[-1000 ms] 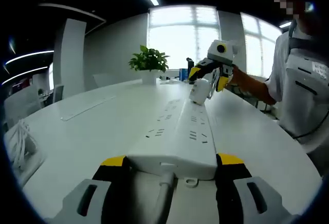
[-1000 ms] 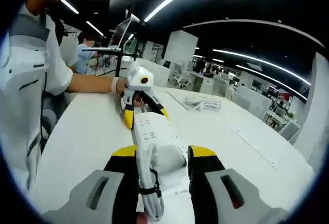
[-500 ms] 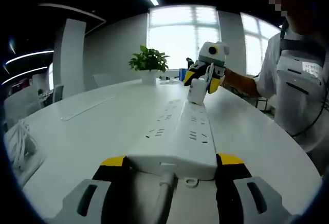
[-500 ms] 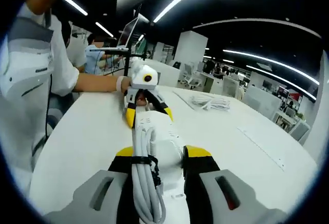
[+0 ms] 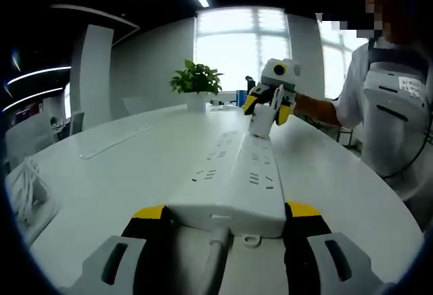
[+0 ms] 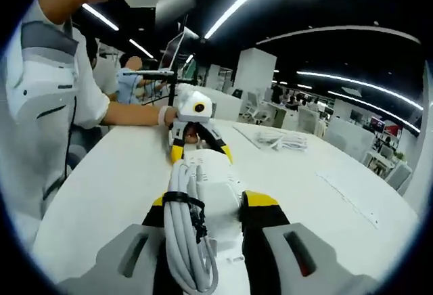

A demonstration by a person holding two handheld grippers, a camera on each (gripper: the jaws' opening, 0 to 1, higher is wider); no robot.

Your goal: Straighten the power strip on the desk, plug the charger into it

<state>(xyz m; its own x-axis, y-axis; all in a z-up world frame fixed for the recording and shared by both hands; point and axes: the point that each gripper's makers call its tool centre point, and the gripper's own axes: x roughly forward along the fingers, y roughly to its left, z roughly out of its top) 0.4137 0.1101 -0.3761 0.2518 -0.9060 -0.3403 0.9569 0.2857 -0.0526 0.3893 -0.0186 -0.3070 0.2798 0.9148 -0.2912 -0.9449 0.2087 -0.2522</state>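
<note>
A long white power strip [image 5: 240,173] lies on the white table [image 5: 135,173], running away from me in the left gripper view. My left gripper [image 5: 226,211] is shut on its near end, where the cord leaves. Over the strip's far end, my right gripper [image 5: 268,107] holds a white charger [image 5: 260,122] upright, just above or touching the sockets. In the right gripper view, the right gripper [image 6: 211,201] is shut on the charger [image 6: 220,197], whose bundled grey cable [image 6: 186,234] hangs toward the camera. Beyond it the power strip [image 6: 203,163] runs to the left gripper [image 6: 197,149].
A person [image 5: 389,105] stands at the table's right edge. A potted plant [image 5: 196,82] stands at the far end. A loose white cable pile [image 5: 27,187] lies at the left, seen again as the cable pile [image 6: 277,138]. A flat cover strip [image 5: 115,143] is set in the tabletop.
The right gripper has brought the charger in over the strip's far end and turned it more upright. The cable bundle has swung up toward the right camera. The left gripper has not moved.
</note>
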